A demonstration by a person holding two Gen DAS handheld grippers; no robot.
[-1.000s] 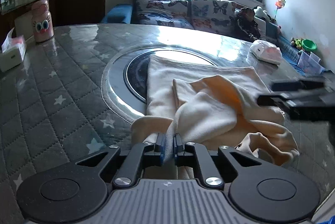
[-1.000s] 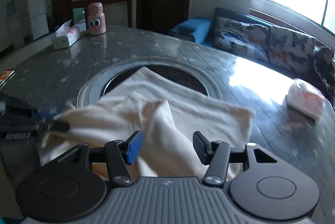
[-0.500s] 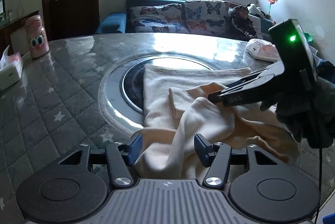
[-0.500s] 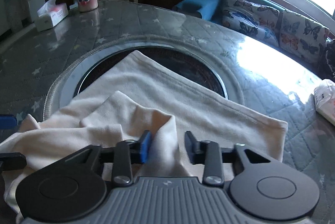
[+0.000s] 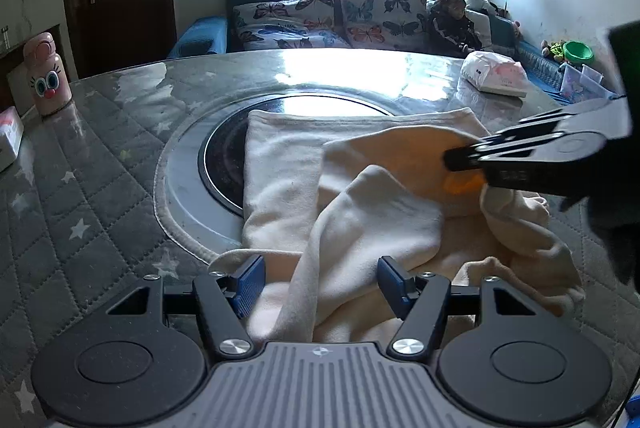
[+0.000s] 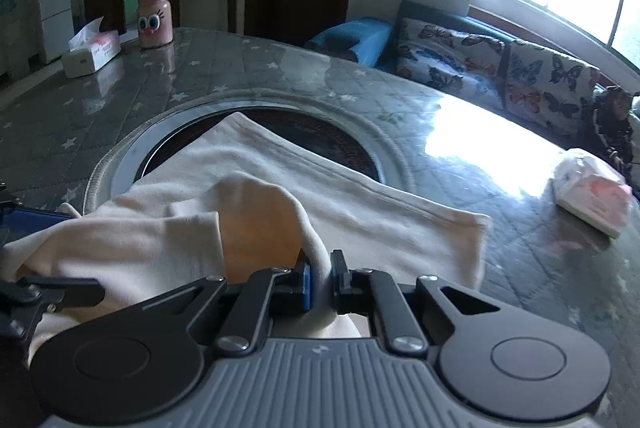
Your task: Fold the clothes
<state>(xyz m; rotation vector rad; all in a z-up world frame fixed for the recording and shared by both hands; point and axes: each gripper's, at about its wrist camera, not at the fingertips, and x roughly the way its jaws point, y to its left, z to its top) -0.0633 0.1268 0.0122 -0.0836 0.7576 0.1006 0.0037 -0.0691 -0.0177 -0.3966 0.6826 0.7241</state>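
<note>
— What lies ahead of your fingers?

— The worktop (image 5: 100, 163), quilted grey with stars, and a round dark inset (image 5: 224, 163) in it. Across that inset and toward me spreads the cream garment (image 5: 280, 179), part flat, part bunched.

— What is your left gripper (image 5: 320, 278) doing?

— Its fingers (image 5: 250, 280) stand wide apart. A fold of the garment runs between them, but they grip nothing.

— And the right gripper (image 6: 319, 280)?

— Its fingers (image 6: 306, 284) are clamped on a raised ridge of the garment, lifting it off the layer below.

— Anything smaller around?

— Far off to the left of my right fingers, a tissue box (image 6: 91, 53) and a pink bottle (image 6: 154, 15) with cartoon eyes; to the right, a white packet (image 6: 592, 191).
</note>
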